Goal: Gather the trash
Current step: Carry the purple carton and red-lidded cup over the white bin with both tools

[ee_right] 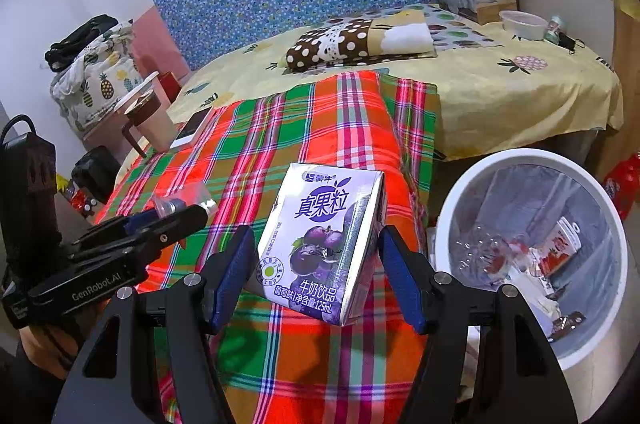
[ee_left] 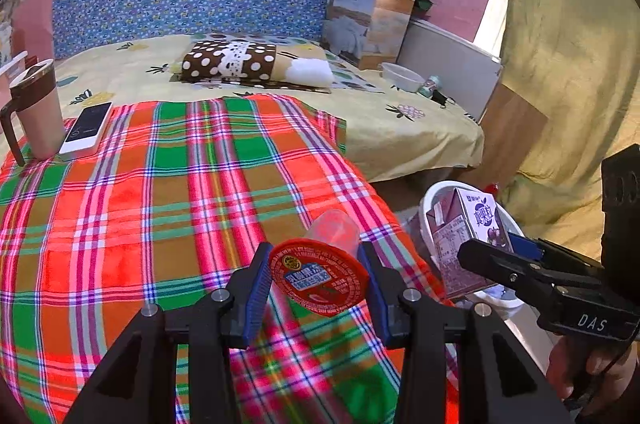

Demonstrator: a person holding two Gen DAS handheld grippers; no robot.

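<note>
My left gripper [ee_left: 316, 280] is shut on a clear jelly cup with a red foil lid [ee_left: 320, 274], held above the plaid cloth [ee_left: 180, 203]. My right gripper [ee_right: 320, 272] is shut on a purple grape milk carton [ee_right: 320, 240], held over the cloth's right edge. In the left wrist view the carton [ee_left: 464, 236] and right gripper [ee_left: 492, 256] sit in front of the white trash bin [ee_left: 434, 193]. In the right wrist view the bin [ee_right: 452, 216] stands at the right with wrappers and a carton inside, and the left gripper [ee_right: 180, 214] holds the cup [ee_right: 184, 199] at the left.
A lidded mug [ee_left: 34, 107] and a white phone [ee_left: 86, 129] rest on the cloth's far left. The bed behind holds a polka-dot pillow [ee_left: 232, 61], a white bowl [ee_left: 400, 75] and a cardboard box [ee_left: 368, 19]. A yellow curtain [ee_left: 568, 63] hangs at right.
</note>
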